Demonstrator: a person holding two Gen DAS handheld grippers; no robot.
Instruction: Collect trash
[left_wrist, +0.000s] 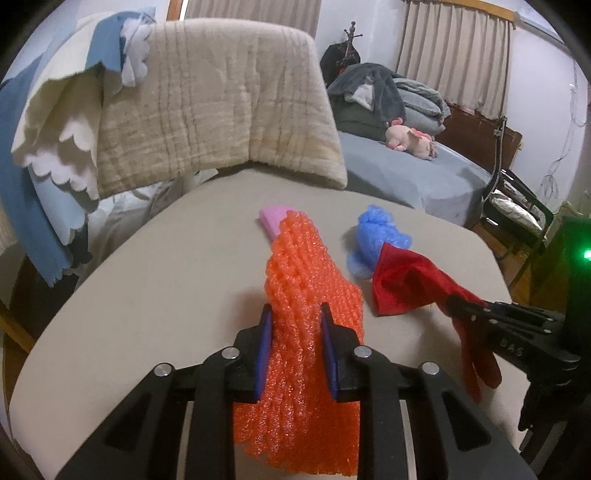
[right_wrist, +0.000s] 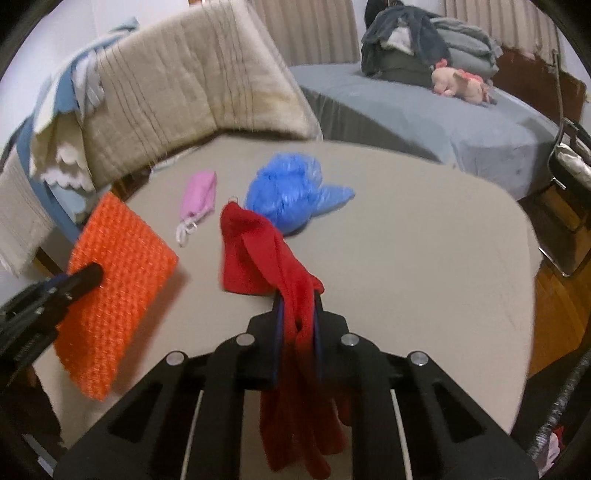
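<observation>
My left gripper (left_wrist: 297, 314) is shut on an orange foam net sheet (left_wrist: 306, 295), which hangs a little above the beige table (left_wrist: 166, 277); the same orange sheet (right_wrist: 118, 280) shows at the left of the right wrist view. My right gripper (right_wrist: 298, 302) is shut on a red cloth (right_wrist: 266, 254) that drapes down between its fingers; the red cloth (left_wrist: 410, 280) and that gripper (left_wrist: 458, 308) appear at the right of the left wrist view. A crumpled blue plastic bag (right_wrist: 288, 192) and a pink face mask (right_wrist: 199, 195) lie on the table beyond.
A chair back draped in a beige quilt (left_wrist: 221, 99) and a blue and white blanket (left_wrist: 55, 147) stands behind the table. A grey bed (left_wrist: 406, 173) with a pink plush toy (left_wrist: 410, 138) and piled clothes lies at the right. A black metal chair (left_wrist: 524, 214) stands beside the table.
</observation>
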